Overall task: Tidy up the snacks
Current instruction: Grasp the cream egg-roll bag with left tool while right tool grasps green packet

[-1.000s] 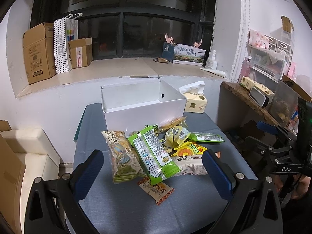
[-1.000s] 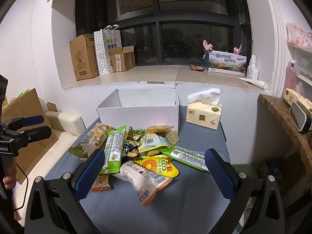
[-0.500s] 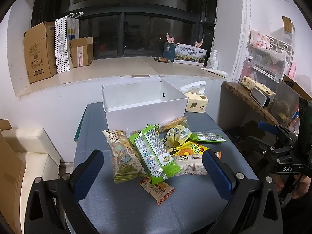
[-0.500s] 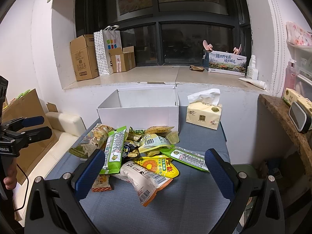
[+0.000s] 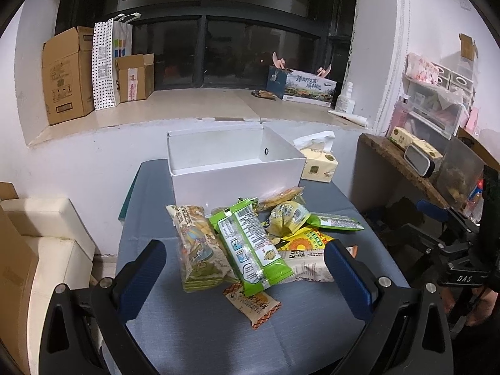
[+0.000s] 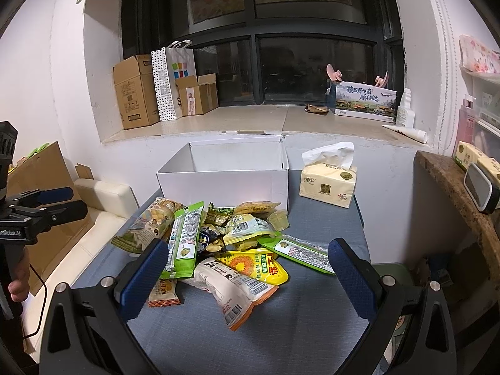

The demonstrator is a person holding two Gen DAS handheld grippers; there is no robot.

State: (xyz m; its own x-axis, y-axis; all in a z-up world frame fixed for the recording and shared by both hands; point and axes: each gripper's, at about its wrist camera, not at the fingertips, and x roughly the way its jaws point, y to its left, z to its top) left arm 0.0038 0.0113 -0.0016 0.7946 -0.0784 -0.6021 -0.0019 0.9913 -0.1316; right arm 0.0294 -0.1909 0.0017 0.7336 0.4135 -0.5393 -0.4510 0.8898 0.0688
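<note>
White box's [image 5: 237,168] round wall hole only in left view; small jelly cup [image 6: 279,219] only right; both grippers spread, empty.

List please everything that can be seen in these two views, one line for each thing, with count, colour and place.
white box: 1, white, open, on the table behind the snacks
snack packets: a pile, count unclear, mostly green, yellow and white, on the table in front of the box
table: 1, grey-blue cloth top
tissue pack: 1, pale yellow, on the table right of the box
cardboard boxes: 2, brown, left on the window ledge
paper bag: 1, white with dots, between the cardboard boxes
printed box: 1, blue-white, right on the ledge
left tool: 1, black with blue pads, open, above the pile
right tool: 1, same, open, above the pile
</note>
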